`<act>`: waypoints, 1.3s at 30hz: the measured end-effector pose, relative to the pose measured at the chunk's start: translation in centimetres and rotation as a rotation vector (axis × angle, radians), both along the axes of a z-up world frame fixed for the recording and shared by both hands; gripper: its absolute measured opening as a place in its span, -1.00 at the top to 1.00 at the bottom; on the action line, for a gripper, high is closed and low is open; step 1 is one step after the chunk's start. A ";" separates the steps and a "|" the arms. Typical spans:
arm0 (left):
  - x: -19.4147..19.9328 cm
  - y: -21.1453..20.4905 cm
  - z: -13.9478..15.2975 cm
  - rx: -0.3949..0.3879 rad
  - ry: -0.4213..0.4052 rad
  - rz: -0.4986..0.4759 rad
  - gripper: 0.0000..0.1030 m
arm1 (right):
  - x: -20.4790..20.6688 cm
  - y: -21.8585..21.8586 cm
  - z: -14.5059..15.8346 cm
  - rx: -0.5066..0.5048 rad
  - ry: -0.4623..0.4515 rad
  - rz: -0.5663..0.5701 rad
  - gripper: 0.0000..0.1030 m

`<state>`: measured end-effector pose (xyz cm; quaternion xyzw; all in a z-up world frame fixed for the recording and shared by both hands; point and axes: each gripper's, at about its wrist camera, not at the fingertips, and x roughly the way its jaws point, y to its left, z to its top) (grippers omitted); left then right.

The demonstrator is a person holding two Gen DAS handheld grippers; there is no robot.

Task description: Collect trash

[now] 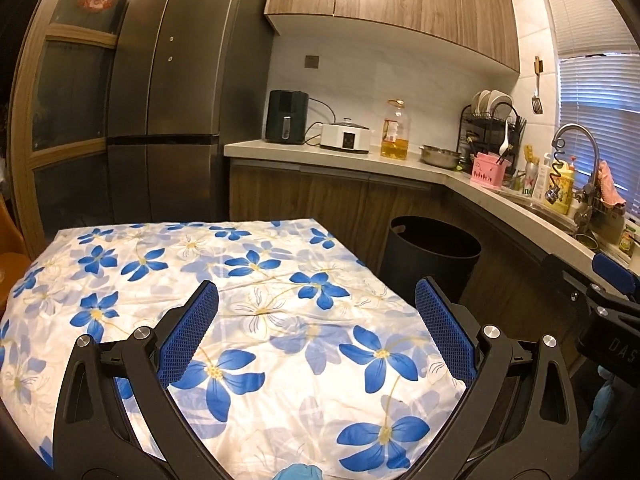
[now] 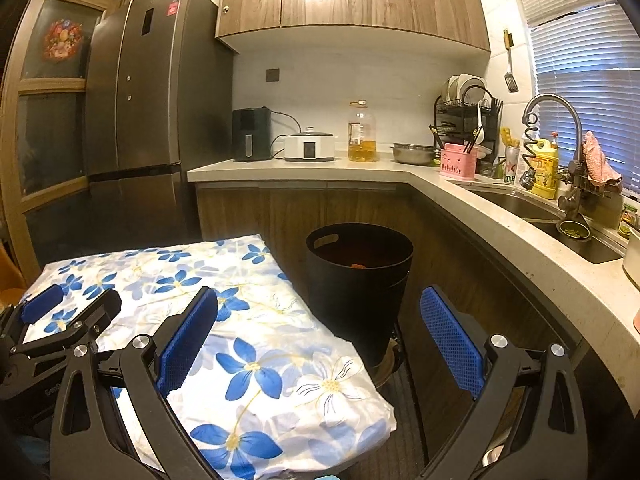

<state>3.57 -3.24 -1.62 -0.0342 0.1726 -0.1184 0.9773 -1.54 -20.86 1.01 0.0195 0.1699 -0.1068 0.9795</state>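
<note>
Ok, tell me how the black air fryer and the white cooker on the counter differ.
The black air fryer is tall, boxy and dark; the white cooker is low, wide and pale. The fryer has a vertical front handle; the cooker has a small front panel and a domed lid with a knob. The fryer stands nearer the fridge. Both sit on the counter, cords attached.

white cloth (image 1: pixel 256 320) w/ blue flowers, yellow centres, on table. bin (image 2: pixel 358 280) black, something orange inside. left tongs (image 1: pixel 316 332) black, blue mesh pads (image 1: pixel 190 336); right tongs (image 2: pixel 320 340) same. fridge (image 1: pixel 172 80) dark grey. cabinets (image 1: pixel 392 0) brown woodgrain. basket (image 2: pixel 458 162) pink. oil bottle (image 1: pixel 395 130) amber. cooker (image 2: pixel 309 147) white. air fryer (image 1: pixel 286 117) black. soap bottle (image 2: pixel 545 168) yellow.
</note>
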 end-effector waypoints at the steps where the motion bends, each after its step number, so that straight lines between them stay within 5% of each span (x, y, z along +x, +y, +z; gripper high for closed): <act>1: -0.1 0.1 0.0 -0.003 0.000 0.002 -0.89 | 0.0 0.1 0.0 -0.001 -0.001 0.002 -0.89; 39: -0.6 1.0 0.4 -0.007 -0.001 0.017 -0.89 | 0.1 0.8 0.3 0.002 0.002 0.034 -0.89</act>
